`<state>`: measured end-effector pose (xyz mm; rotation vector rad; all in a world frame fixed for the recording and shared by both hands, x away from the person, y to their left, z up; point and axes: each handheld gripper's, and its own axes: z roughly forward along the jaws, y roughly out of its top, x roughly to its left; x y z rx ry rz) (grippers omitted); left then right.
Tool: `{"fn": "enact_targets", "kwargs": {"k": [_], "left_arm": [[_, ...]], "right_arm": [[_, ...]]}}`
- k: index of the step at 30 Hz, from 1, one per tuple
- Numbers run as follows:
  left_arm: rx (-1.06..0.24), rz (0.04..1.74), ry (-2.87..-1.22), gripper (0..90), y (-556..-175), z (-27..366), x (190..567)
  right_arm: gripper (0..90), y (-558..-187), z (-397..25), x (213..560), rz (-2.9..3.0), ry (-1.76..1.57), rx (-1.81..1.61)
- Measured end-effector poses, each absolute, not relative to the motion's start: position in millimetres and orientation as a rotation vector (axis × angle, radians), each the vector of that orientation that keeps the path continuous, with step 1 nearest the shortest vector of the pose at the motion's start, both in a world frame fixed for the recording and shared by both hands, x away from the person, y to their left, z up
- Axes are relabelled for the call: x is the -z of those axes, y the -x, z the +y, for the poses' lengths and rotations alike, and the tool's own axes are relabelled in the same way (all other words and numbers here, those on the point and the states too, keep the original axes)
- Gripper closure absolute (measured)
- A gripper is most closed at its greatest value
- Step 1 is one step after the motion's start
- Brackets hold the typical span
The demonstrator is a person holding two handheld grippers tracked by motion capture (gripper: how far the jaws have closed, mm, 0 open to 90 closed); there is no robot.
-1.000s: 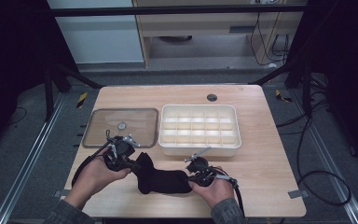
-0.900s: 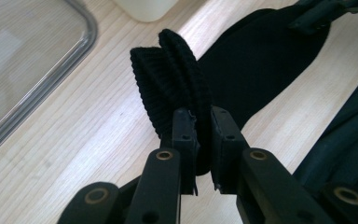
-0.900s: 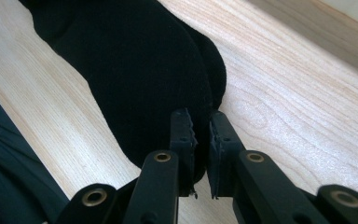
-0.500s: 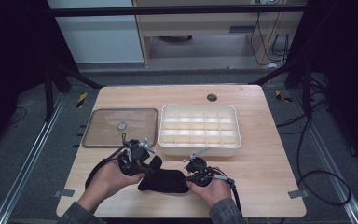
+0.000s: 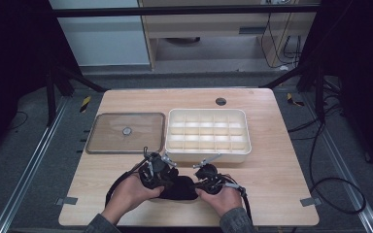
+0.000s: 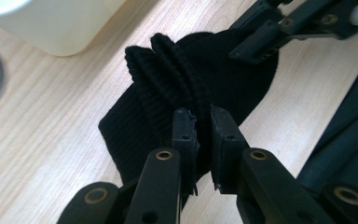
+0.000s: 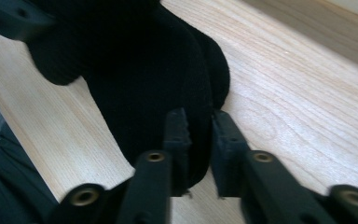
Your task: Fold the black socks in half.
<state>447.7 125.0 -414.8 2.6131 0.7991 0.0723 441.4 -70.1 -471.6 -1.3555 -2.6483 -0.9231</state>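
At the table's near edge, the left gripper (image 6: 200,135) pinches the ribbed cuff of a black sock (image 5: 179,188), folded over toward the right gripper (image 7: 199,135), which clamps its other end. Beyond stand a white divided tray (image 5: 207,154) and, left of it, a clear lid (image 5: 107,136)

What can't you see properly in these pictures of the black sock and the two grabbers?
- Black sock, high view: both hands and grippers cover its ends, so its full shape is hidden.
- Right gripper, right gripper view: blurred, and the sock's far end runs off the top edge.
- Left gripper, left gripper view: the folded cuff hides the layers beneath.
- White divided tray, high view: too small to tell whether its compartments hold anything.
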Motion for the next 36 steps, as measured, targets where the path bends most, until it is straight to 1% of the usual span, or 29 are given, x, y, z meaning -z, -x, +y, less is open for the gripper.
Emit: {"fn": "enact_targets", "kwargs": {"k": [4, 5, 7, 8, 10, 12, 13, 16, 17, 18, 20, 22, 24, 27, 28, 30, 32, 33, 34, 36], "left_arm": [[-0.067, 0.818, -2.612, 81.6, -450, 124, 423], [-0.066, 0.818, -2.611, 81.6, -450, 124, 424], [-0.068, 0.815, -2.612, 81.6, -449, 123, 425], [-0.07, 0.813, -2.612, 81.6, -449, 122, 425], [-0.064, 0.804, -2.615, 81.6, -448, 120, 425], [-0.056, 0.791, -2.621, 81.6, -446, 117, 425], [-0.052, 0.782, -2.621, 81.6, -444, 116, 424], [0.003, 0.737, -2.607, 81.5, -441, 112, 423], [0.001, 0.727, -2.613, 81.5, -440, 111, 424], [-0.003, 0.73, -2.614, 81.5, -440, 109, 426], [0.04, 0.743, -2.583, 81.4, -441, 104, 430], [-0.049, 0.741, -2.62, 81.3, -438, 97, 433], [-0.085, 0.746, -2.635, 81.0, -438, 93, 436], [-0.075, 0.794, -2.597, 80.8, -443, 96, 439], [-0.061, 0.803, -2.58, 80.0, -444, 97, 440], [-0.041, 0.797, -2.558, 77.4, -442, 98, 440], [-0.033, 0.795, -2.529, 71.4, -438, 98, 436], [-0.024, 0.805, -2.503, 66.1, -437, 99, 433], [-0.01, 0.816, -2.469, 59.3, -436, 100, 429], [-0.034, 0.803, -2.454, 56.9, -433, 103, 421]], "right_arm": [[52.4, -439, -74, 470, -2.659, 1.38, 0.942], [52.3, -437, -76, 470, -2.657, 1.395, 0.948], [55.2, -434, -79, 469, -2.663, 1.391, 0.965], [58.4, -433, -79, 470, -2.658, 1.387, 0.963], [70.2, -432, -79, 470, -2.664, 1.362, 0.965], [78.5, -433, -78, 470, -2.655, 1.357, 0.971], [81.2, -434, -78, 471, -2.655, 1.353, 0.968], [84.6, -438, -78, 473, -2.65, 1.365, 0.959], [85.1, -438, -78, 473, -2.648, 1.362, 0.963], [85.5, -439, -79, 474, -2.645, 1.364, 0.965], [85.5, -439, -80, 474, -2.644, 1.364, 0.968], [84.8, -439, -81, 474, -2.642, 1.368, 0.974], [81.4, -438, -83, 474, -2.641, 1.379, 0.987], [77.0, -435, -87, 471, -2.643, 1.385, 0.995], [74.2, -434, -89, 470, -2.643, 1.391, 0.997], [65.7, -432, -92, 467, -2.645, 1.403, 0.996], [59.1, -430, -96, 464, -2.656, 1.419, 0.998], [56.1, -429, -98, 462, -2.656, 1.43, 1.003], [55.2, -428, -99, 460, -2.662, 1.441, 1.007], [51.9, -426, -102, 455, -2.669, 1.452, 1.025]]}}
